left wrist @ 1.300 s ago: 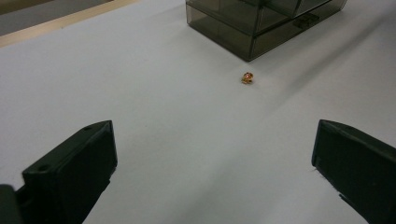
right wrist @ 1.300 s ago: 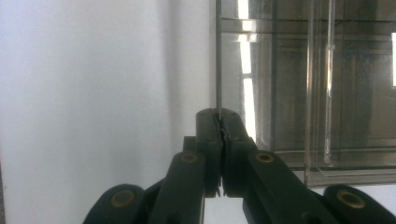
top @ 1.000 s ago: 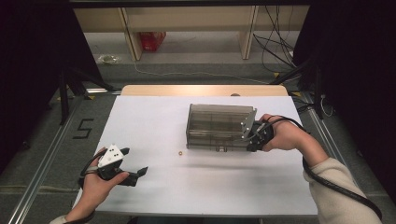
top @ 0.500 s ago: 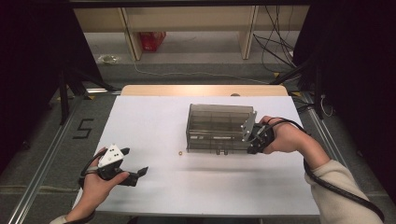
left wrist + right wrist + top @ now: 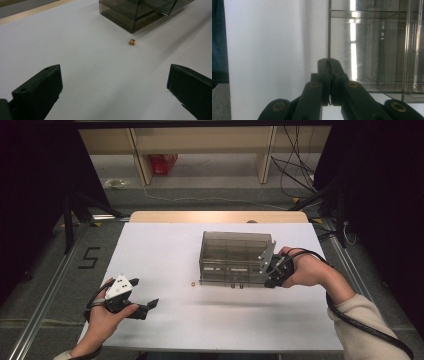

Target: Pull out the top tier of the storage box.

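A smoky see-through box [image 5: 232, 257] with inner dividers stands right of the middle of the white table [image 5: 165, 245]. My right gripper [image 5: 270, 270] is at its right end, held by a hand in a cream sleeve. In the right gripper view its jaws [image 5: 329, 62] are shut on the thin edge of a box wall [image 5: 374, 50]. A tiny orange-gold piece [image 5: 193, 283] lies on the table just left of the box's near corner. My left gripper [image 5: 150, 306] rests near the front left, open and with nothing in it. Its jaws [image 5: 113, 73] point toward the piece [image 5: 132, 42] and the box [image 5: 135, 12].
Beyond the table's far edge are wooden shelf legs, a red thing [image 5: 162, 162] on the floor and loose cables [image 5: 295, 165]. A metal rail and a "5" mark [image 5: 89, 257] lie on the floor to the left. Black curtains close off both sides.
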Tool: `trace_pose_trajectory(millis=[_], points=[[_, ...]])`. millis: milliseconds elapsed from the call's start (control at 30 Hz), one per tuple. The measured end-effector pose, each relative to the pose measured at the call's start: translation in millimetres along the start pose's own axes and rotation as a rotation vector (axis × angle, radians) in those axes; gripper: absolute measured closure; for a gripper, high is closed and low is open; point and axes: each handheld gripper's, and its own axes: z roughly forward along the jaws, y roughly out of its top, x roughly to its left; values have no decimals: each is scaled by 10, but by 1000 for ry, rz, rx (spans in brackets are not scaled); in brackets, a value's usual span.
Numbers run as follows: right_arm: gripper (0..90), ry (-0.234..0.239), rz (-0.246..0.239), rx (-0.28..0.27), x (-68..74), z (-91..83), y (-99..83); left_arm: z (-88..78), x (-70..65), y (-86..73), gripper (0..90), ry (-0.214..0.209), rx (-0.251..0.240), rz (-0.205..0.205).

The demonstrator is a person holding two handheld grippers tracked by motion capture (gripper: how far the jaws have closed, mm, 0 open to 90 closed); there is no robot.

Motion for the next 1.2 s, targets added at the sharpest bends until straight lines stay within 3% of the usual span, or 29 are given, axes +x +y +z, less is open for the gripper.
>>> trace_pose_trajectory(millis=[100,133,933,1200], points=[[892,-3,0,2,11,0,2,-1,-1,1,0,0,0,1],[892,-1,20,3,34,-1,6,1,-4,1,0,1,-5,-5],[892,6,13,1,129,2,21,-3,-4,3,0,3,-4,-2],[892,9,35,2,165,-7,25,-4,-4,3,0,3,-4,-2]])
